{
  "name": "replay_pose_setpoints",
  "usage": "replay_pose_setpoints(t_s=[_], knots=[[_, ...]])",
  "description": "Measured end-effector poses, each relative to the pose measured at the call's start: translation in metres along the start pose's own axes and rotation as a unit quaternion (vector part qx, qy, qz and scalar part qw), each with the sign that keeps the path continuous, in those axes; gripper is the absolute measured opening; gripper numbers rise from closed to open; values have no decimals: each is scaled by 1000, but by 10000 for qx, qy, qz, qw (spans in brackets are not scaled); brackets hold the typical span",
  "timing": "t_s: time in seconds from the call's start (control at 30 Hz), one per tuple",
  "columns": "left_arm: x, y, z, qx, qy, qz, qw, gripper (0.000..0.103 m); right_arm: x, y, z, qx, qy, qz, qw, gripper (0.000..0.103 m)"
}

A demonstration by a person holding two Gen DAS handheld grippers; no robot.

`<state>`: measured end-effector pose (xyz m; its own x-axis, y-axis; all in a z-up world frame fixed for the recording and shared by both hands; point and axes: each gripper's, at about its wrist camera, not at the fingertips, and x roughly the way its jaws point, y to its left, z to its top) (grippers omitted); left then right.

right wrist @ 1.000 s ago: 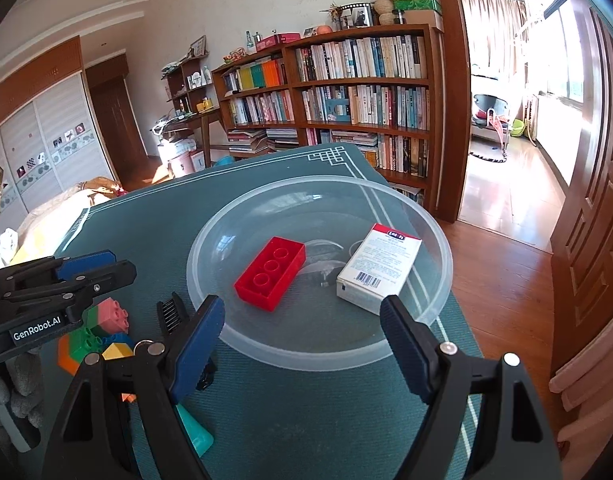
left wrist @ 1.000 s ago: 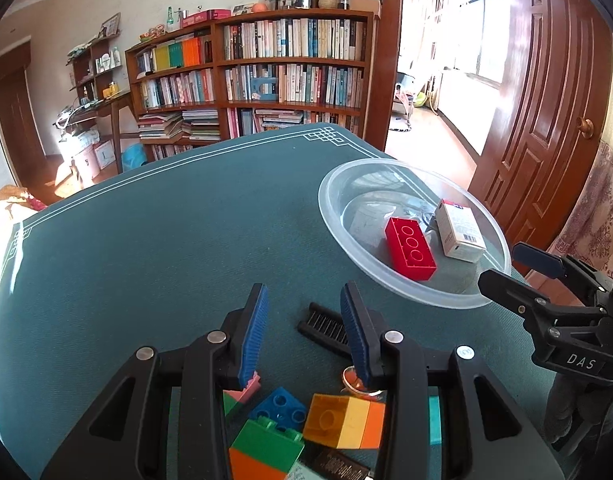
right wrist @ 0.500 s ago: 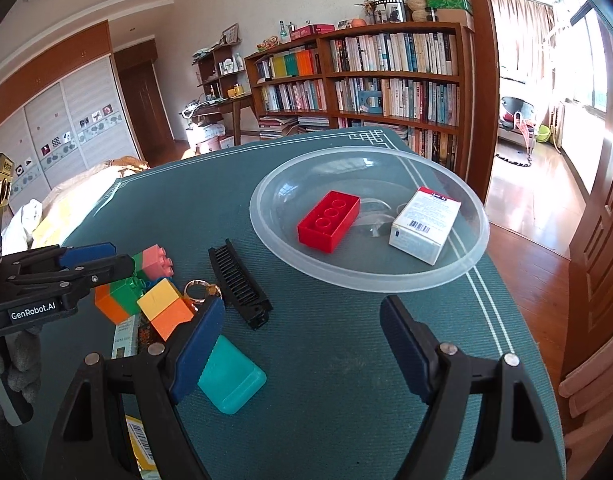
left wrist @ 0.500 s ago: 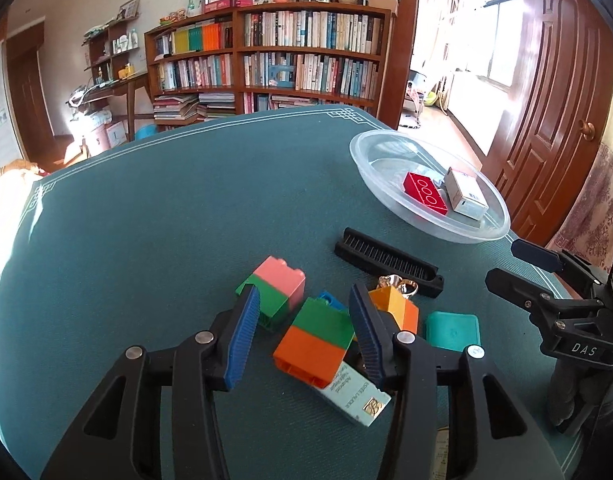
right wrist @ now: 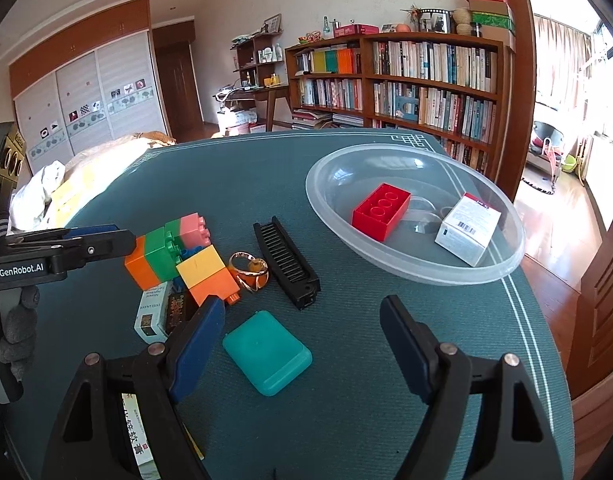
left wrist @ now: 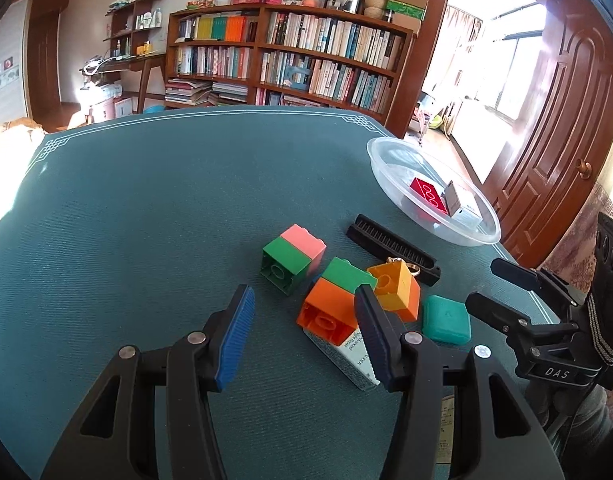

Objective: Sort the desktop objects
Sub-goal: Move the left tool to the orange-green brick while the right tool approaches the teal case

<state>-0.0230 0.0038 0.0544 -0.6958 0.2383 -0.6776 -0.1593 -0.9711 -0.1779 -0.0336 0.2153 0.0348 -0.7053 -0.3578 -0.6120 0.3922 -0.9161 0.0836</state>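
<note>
A clear bowl (right wrist: 418, 274) holds a red brick (right wrist: 380, 212) and a white box (right wrist: 466, 228). Left of it on the teal table lie a black comb (right wrist: 288, 258), a gold ring (right wrist: 250, 270), a teal case (right wrist: 266, 352) and three two-colour bricks. They are green-pink (left wrist: 292, 256), orange-green (left wrist: 334, 304) and yellow-orange (left wrist: 396, 288). My left gripper (left wrist: 303, 294) hovers just before the orange-green brick; its jaws are opening and the pads press on nothing. My right gripper (right wrist: 302, 308) stands wide open above the teal case, holding nothing.
A small printed box (right wrist: 154, 314) lies under the brick pile, and another carton (right wrist: 136, 436) sits at the near edge. The table's right edge runs close behind the bowl. A bookshelf (left wrist: 306, 60) and a door stand beyond the table.
Both grippers have drawn back from the bowl towards the near side, bringing the brick pile, comb and teal case into full view. The left jaws have spread wider.
</note>
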Motion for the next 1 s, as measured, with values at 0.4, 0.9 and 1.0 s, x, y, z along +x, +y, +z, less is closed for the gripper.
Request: replay_pose_setpoints(t_s=[0.4,0.9,1.0], knots=[[10,-17,0,338,-55,-26,9994,56,6,14,-6,-224,297,305,9988,83],[17,-31,-9,719,-197,268,9969,41,20,28,-11,-630,798,279,9944,79],[9,-38,-8,828,-362,330,9954,41,23,28,-11,-651,872,290,9936,79]])
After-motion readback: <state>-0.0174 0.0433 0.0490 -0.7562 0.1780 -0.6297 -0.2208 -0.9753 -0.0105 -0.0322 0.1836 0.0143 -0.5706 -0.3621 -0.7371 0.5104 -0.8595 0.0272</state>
